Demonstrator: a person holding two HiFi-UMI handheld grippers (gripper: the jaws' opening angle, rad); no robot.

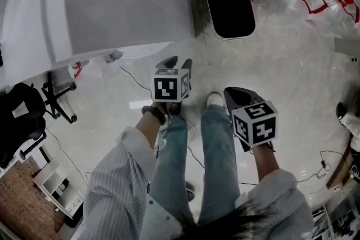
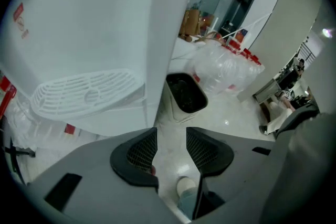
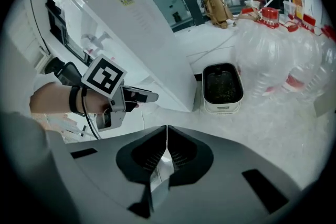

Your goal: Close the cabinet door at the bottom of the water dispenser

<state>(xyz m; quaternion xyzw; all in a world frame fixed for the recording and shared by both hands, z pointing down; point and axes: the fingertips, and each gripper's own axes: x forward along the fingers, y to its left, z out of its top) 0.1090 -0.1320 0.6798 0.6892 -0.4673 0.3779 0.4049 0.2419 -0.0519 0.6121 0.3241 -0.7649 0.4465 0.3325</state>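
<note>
Person standing beside the dispenser [image 1: 107,3], a tall white unit, with both tools held low at its side.

- **Left claw** [image 2: 171,136]: jaws moderately apart with nothing between them; only a shoe [image 2: 185,186] shows through the gap. It sits near the dispenser's corner, closer to the unit than the other tool.
- **Right claw** [image 3: 166,131]: jaws pressed together and empty. It is farther from the dispenser, on the bin [image 3: 223,86] side. The bin stands just beside the dispenser.
- **Door**: no view shows it plainly. It should lie low on the dispenser's front, beneath the drip tray [image 2: 84,93]. That zone is cut off by the left tool's body, so how far it stands ajar cannot be told.

Handling, as a judgement: the door is probably a light, stiff hinged panel that swings freely. No grasp should be needed. A flat push with a jaw's outer face should serve, placed at the free edge, far from the hinge. A firmer final press would seat any catch. The smooth panel may let the jaw slide.
</note>
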